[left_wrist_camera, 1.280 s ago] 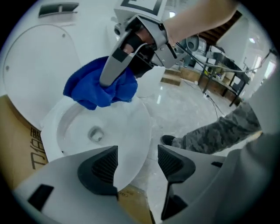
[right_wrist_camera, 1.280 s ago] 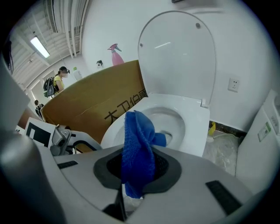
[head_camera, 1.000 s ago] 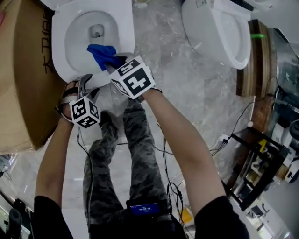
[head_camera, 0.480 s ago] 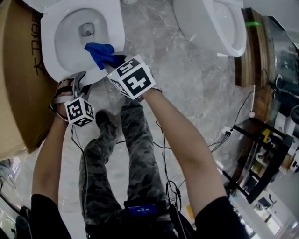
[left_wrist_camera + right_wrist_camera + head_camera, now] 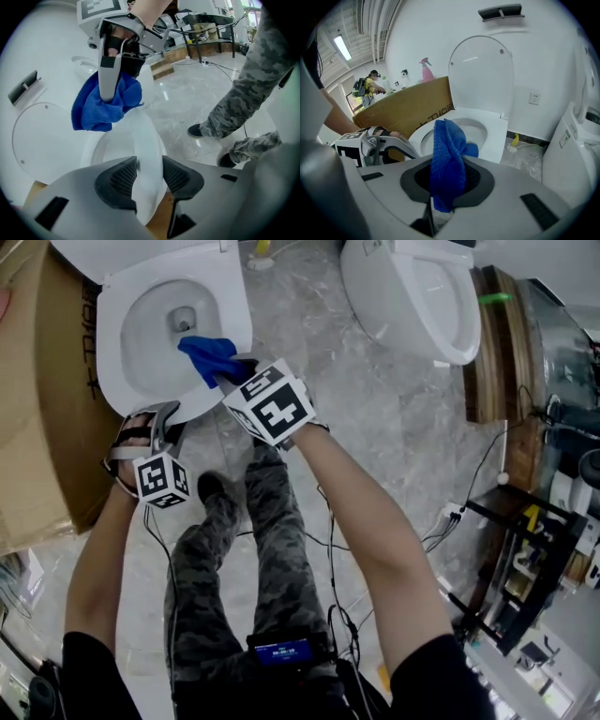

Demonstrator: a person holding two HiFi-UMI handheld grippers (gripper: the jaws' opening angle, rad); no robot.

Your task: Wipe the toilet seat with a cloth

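Head view looks down on a tall cardboard box [image 5: 37, 399] standing just left of a white toilet [image 5: 230, 292] whose lid [image 5: 480, 70] is raised, with a second toilet [image 5: 412, 296] well apart to the right on the marble floor [image 5: 328, 381]. The left claw [image 5: 149, 176] has just been closing, and its pads grip the front edge of the toilet seat [image 5: 111, 371], which runs between them. The right claw [image 5: 447, 180] pinches a bunched blue cloth [image 5: 208, 354] that hangs over the bowl by the seat's right front.
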